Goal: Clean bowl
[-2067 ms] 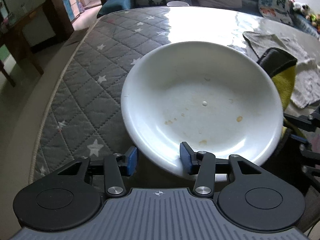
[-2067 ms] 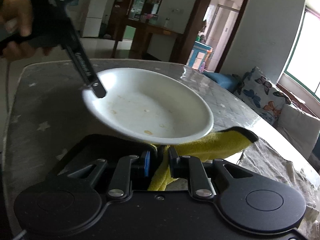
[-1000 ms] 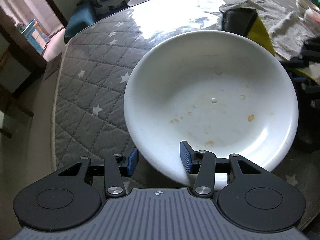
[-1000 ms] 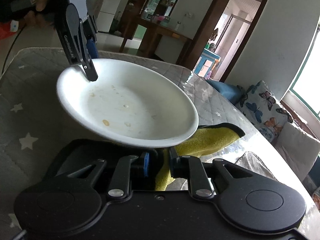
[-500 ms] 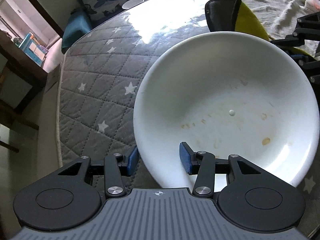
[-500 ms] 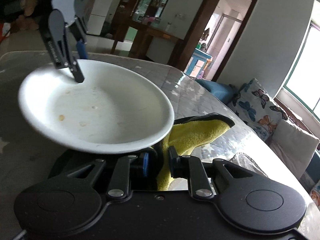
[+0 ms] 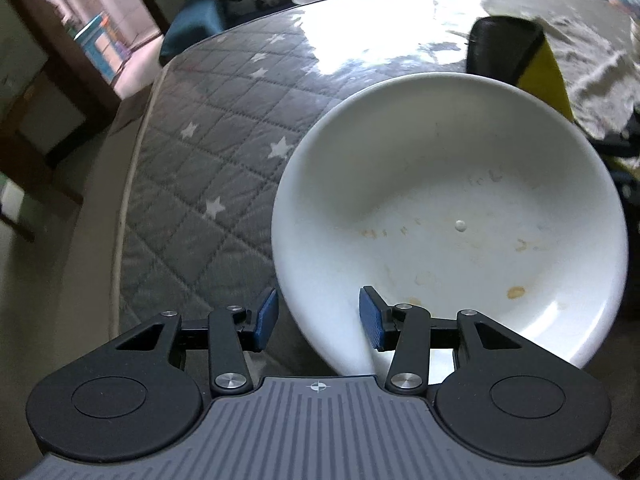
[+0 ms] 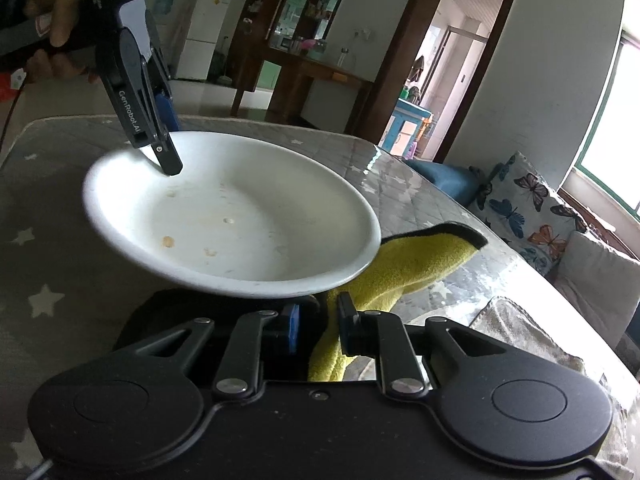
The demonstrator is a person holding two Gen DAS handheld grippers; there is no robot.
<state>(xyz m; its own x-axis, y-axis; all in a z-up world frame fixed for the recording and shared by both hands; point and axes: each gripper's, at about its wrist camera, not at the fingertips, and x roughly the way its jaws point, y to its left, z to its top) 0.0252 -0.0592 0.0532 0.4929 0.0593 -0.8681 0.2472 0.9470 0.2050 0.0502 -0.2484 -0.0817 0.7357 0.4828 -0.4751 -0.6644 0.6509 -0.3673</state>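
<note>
Bowl: a wide, shallow white bowl (image 7: 448, 216) held tilted above the quilted, star-patterned table cover (image 7: 208, 168), near the table's edge; it does not rest on the table.
Left gripper: the left gripper (image 7: 318, 316) grips the bowl's near rim, one blue pad (image 7: 370, 316) inside the bowl and the other pad below the rim outside; the jaws are closed on the rim. In the right wrist view it comes down onto the far rim, with a person's hand (image 8: 60, 20) on its handle.
Right gripper: the right gripper (image 8: 316, 332) has its jaws pinched together on a yellow cloth (image 8: 400, 268) with dark edging; the cloth trails out from under the bowl's rim, just beside it.
Soil left: orange-brown specks and faint smears (image 7: 516, 292) dot the bowl's inside; a small pale drop sits near the centre.
Done: bowl lifted and presented, cloth in hand.
Left to do: by the look of it, all the wiping; the cloth is outside and below the bowl, not on its inner surface.
Unclear: whether the cloth touches the bowl's underside is hidden by the rim.
Nearby: a rumpled grey towel (image 8: 516, 328) lies on the table to the right.
</note>
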